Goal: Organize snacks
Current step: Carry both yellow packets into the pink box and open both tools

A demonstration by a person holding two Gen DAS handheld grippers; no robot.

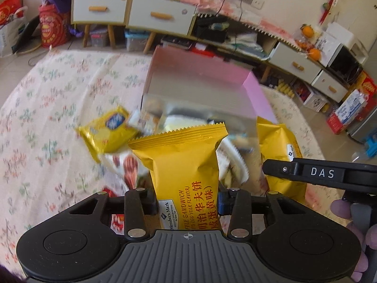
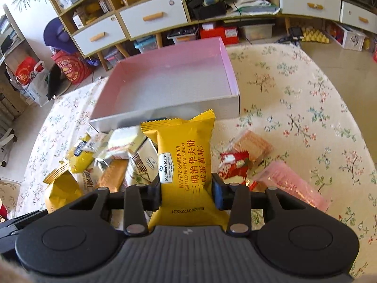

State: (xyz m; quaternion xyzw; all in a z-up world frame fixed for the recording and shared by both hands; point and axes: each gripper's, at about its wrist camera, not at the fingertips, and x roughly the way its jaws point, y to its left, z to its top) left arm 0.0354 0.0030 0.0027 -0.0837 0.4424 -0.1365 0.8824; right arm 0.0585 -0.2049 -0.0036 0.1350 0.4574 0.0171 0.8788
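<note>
My left gripper is shut on a yellow waffle sandwich packet, held upright above a snack pile. My right gripper is shut on a second yellow waffle sandwich packet, held in front of the open pink box, whose inside looks bare. The pink box also shows in the left wrist view, beyond the held packet. The right gripper's finger, marked DAS, shows at the right of the left wrist view with its packet.
A pile of loose snack packets lies on the floral tablecloth left of the right gripper. Red-wrapped snacks and a pink packet lie to its right. A yellow biscuit packet lies left of the box. Cabinets stand behind.
</note>
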